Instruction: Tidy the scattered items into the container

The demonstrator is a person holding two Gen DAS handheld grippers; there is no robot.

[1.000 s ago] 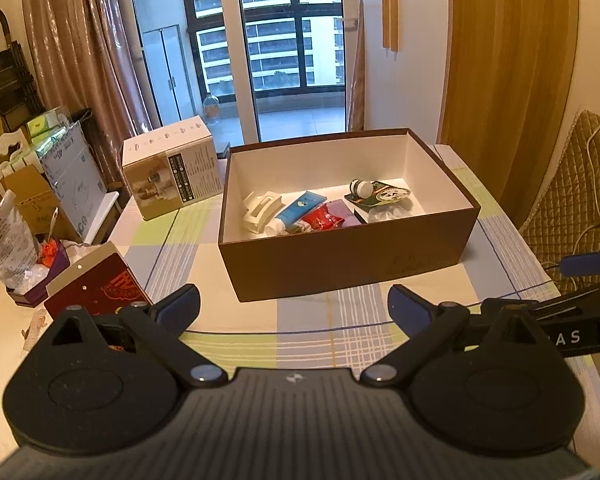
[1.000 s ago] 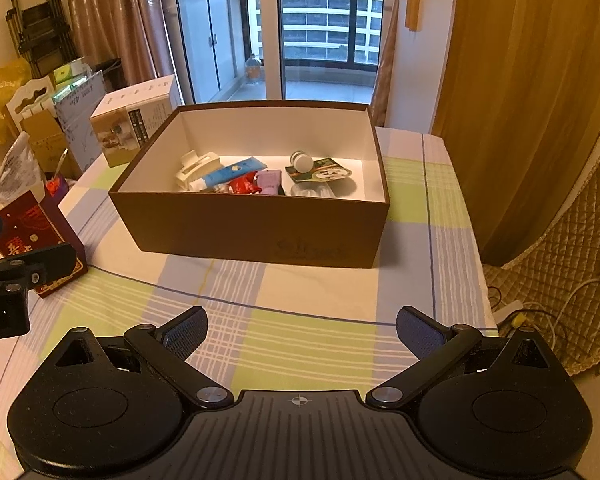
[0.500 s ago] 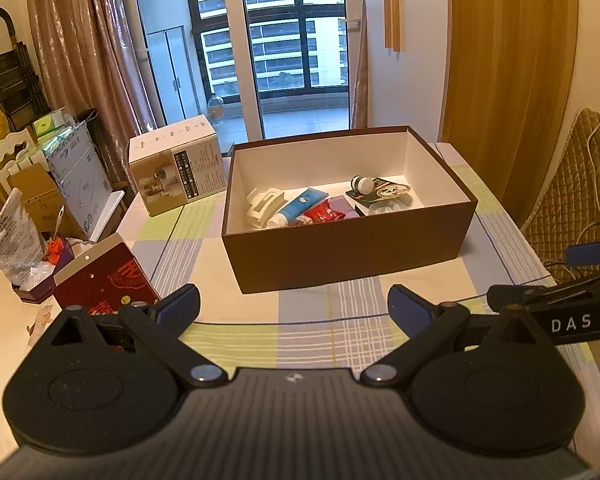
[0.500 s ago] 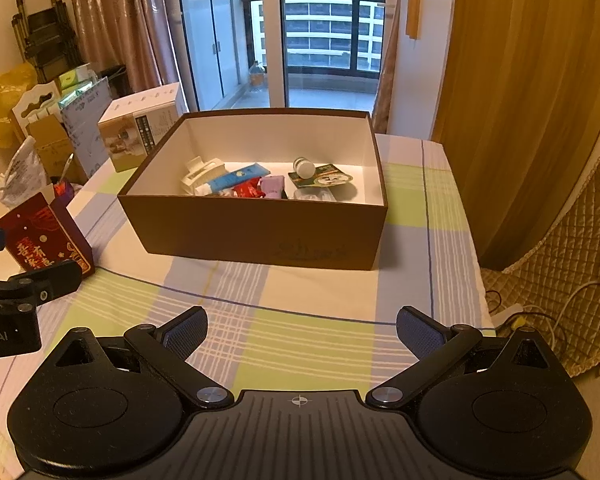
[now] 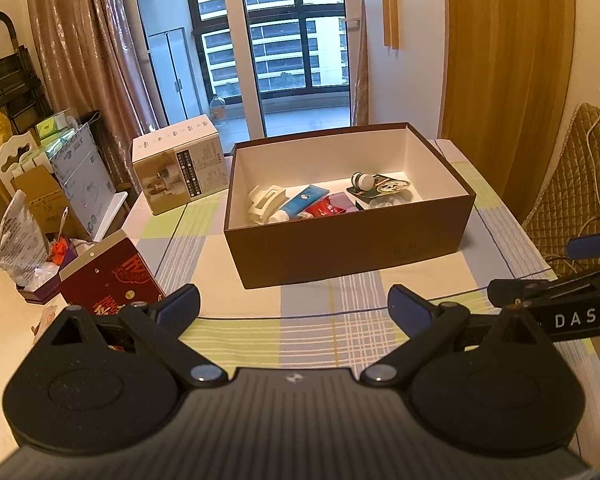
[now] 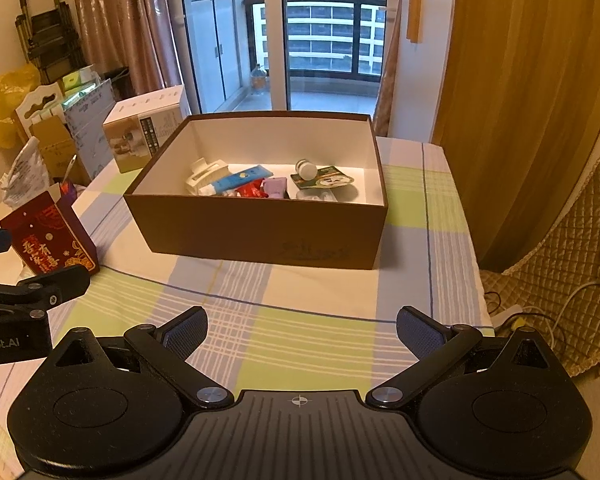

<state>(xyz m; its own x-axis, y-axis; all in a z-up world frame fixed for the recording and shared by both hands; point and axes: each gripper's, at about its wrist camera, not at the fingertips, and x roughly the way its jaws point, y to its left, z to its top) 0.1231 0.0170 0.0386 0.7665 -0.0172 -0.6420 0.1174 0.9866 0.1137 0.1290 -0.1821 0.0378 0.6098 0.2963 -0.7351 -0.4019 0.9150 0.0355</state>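
Note:
A brown box with a white inside [image 5: 352, 240] [image 6: 260, 232] stands on the checked tablecloth. Inside lie a white hair claw [image 5: 265, 202] [image 6: 206, 174], a blue tube [image 5: 300, 206] [image 6: 236, 180], a red packet [image 5: 324, 210] [image 6: 250, 190], a purple item [image 6: 275, 187], a small white round jar [image 5: 362, 180] [image 6: 306, 169] and a green printed packet [image 5: 386, 186] [image 6: 332, 179]. My left gripper [image 5: 294, 308] is open and empty, held above the cloth in front of the box. My right gripper [image 6: 302, 330] is open and empty, also in front of the box. Each gripper shows at the edge of the other's view.
A red gift box [image 5: 108, 280] [image 6: 50, 240] stands at the table's left edge. A white product carton [image 5: 180, 164] [image 6: 146, 132] stands behind-left of the brown box. Bags and cartons [image 5: 40, 208] crowd the floor at left. A quilted chair [image 6: 560, 264] is at right.
Both grippers have drawn back and risen a little from the box, which looks smaller now. Both stay open and empty. The items in the box have not moved.

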